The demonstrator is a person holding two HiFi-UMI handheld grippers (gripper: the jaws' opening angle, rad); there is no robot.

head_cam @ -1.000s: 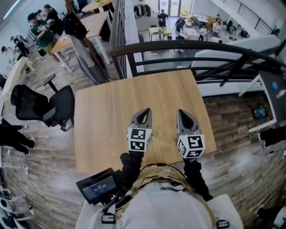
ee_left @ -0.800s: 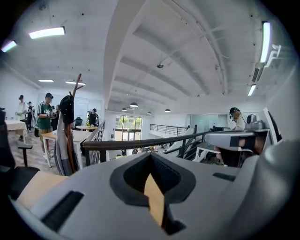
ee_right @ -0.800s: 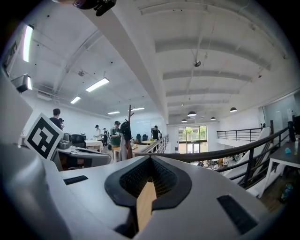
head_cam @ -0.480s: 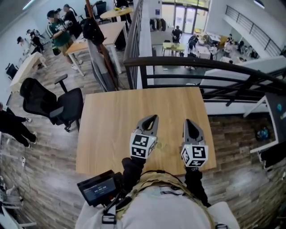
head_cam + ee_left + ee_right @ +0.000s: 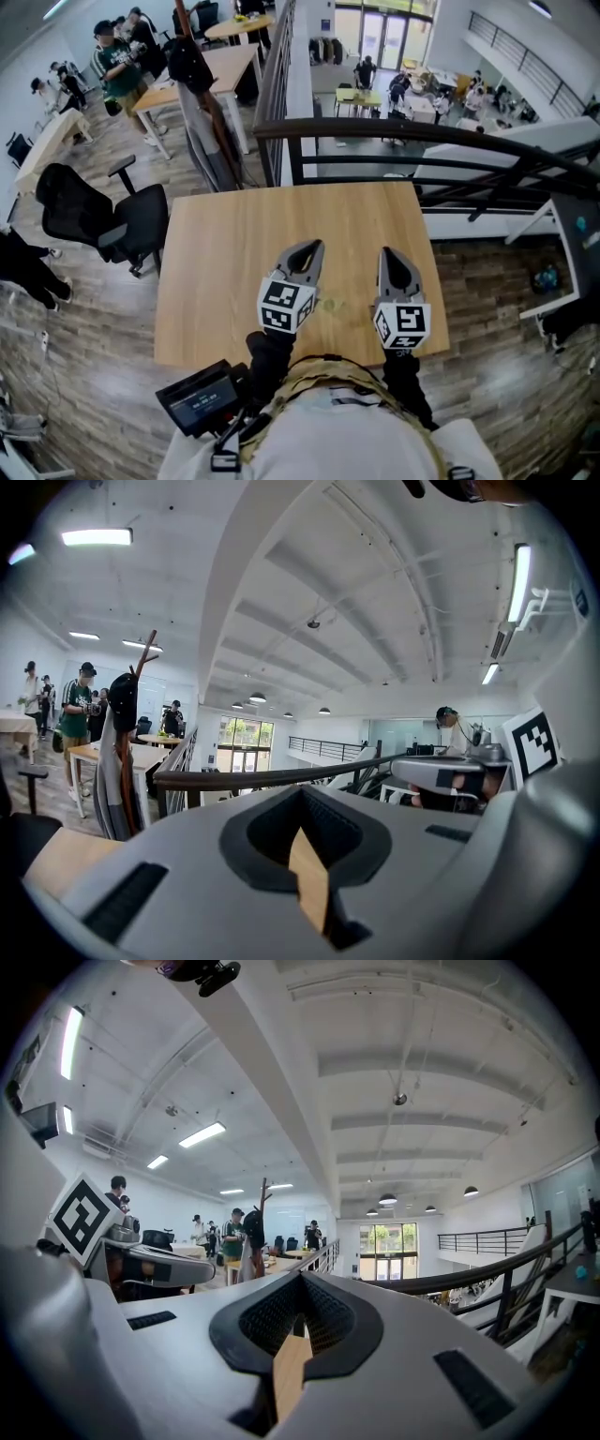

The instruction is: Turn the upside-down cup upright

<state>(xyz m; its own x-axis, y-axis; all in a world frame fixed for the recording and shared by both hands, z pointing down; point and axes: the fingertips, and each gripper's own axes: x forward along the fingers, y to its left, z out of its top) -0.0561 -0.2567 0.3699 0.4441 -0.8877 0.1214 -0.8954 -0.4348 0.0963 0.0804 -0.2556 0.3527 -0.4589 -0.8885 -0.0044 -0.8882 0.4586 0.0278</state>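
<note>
Over the near half of the wooden table (image 5: 234, 234) both grippers are held side by side, pointing away from me. The left gripper (image 5: 309, 249) is shut with nothing in it, and the left gripper view shows its jaws (image 5: 300, 794) closed with only a strip of table visible through them. The right gripper (image 5: 392, 255) is likewise shut and empty, its jaws (image 5: 300, 1279) pressed together. On the tabletop between them lies a faint, pale greenish, glassy thing (image 5: 330, 303); whether it is the cup I cannot tell.
A dark railing (image 5: 394, 131) runs past the table's far edge, with a drop to a lower floor behind it. A black office chair (image 5: 103, 220) stands to the left of the table. People stand at tables far off at the upper left.
The left gripper has lifted a little, so its marker cube looks bigger in the head view. The right gripper has hardly moved. Both stay shut.
</note>
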